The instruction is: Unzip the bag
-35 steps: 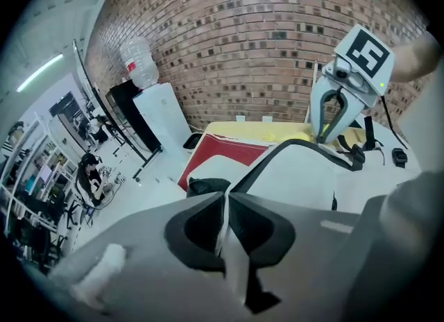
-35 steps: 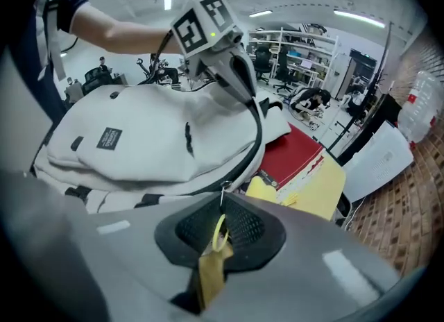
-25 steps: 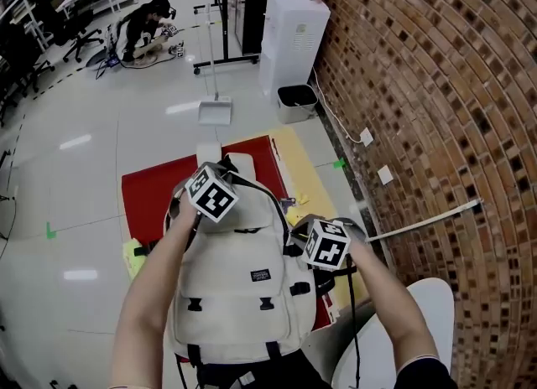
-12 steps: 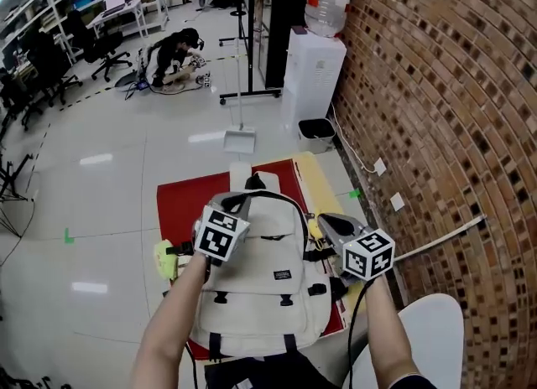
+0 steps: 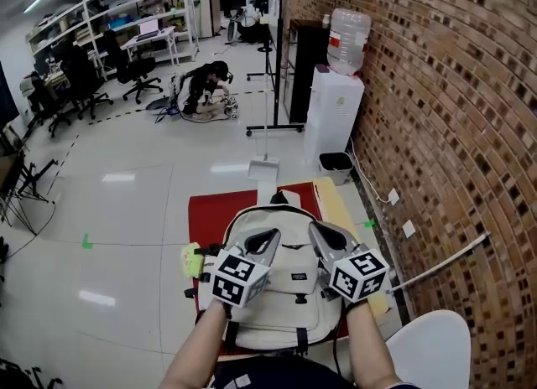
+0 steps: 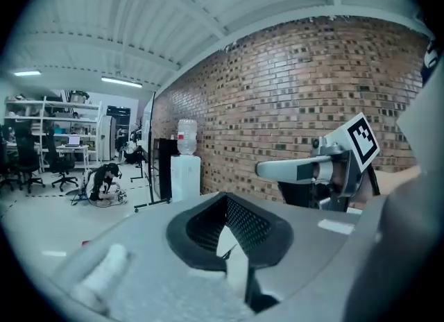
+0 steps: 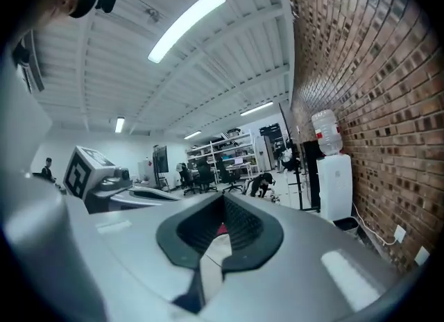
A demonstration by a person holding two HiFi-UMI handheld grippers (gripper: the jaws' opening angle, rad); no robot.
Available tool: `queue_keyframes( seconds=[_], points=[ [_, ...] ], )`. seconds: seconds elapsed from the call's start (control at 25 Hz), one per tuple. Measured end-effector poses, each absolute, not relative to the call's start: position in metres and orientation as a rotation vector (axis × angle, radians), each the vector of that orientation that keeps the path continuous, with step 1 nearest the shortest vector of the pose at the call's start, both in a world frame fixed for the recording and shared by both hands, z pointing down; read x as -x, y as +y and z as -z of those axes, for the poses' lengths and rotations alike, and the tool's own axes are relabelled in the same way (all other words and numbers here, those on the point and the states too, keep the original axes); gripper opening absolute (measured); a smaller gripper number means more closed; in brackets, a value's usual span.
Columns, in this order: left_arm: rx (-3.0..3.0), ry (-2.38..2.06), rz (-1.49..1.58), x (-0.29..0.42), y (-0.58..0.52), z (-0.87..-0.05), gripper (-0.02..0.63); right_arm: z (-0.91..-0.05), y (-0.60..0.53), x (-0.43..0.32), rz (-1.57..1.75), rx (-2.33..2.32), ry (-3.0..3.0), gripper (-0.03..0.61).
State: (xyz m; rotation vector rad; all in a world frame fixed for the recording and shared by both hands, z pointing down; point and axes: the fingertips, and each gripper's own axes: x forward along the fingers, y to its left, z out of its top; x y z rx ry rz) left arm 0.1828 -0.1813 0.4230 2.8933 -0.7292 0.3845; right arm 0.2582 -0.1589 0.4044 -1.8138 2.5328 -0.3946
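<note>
A cream backpack (image 5: 289, 297) with black straps lies flat on a red mat (image 5: 210, 220), its top handle pointing away from me. My left gripper (image 5: 271, 235) is held over the bag's near left part, jaws shut and empty. Beside it, my right gripper (image 5: 314, 228) is over the near right part, also shut and empty. Both are tilted up and forward, off the bag. The left gripper view shows its own shut jaws (image 6: 225, 196) and the right gripper (image 6: 298, 169) against the brick wall. From the right gripper view I see its shut jaws (image 7: 223, 199) and the left gripper (image 7: 104, 175). No zipper pull is visible.
A brick wall (image 5: 436, 111) runs along the right, with a water dispenser (image 5: 336, 119) and black bin (image 5: 336, 163) against it. A dustpan (image 5: 263, 169) stands beyond the mat. A yellow-green item (image 5: 190, 259) lies by the bag's left. A white rounded surface (image 5: 428, 345) is near right. A person (image 5: 205, 85) crouches far back.
Both grippers have left the bag's top and right side and drawn back toward me, now tilted upward. The head view has lifted, showing more of the room.
</note>
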Motion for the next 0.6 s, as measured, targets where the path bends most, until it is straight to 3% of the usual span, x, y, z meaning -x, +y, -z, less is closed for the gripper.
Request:
queue_keyframes(
  seconds=[0.32,0.6],
  points=[
    [-2.949,-0.773,-0.213,-0.171,-0.15,-0.363,0.003,-0.365,-0.136,-0.218,0.236,1.712,2.618,0.005],
    [-2.951,-0.815,-0.223,-0.172,-0.146,-0.362,0.003,-0.359,-0.131,-0.217,0.205,1.715,2.617,0.005]
  ],
)
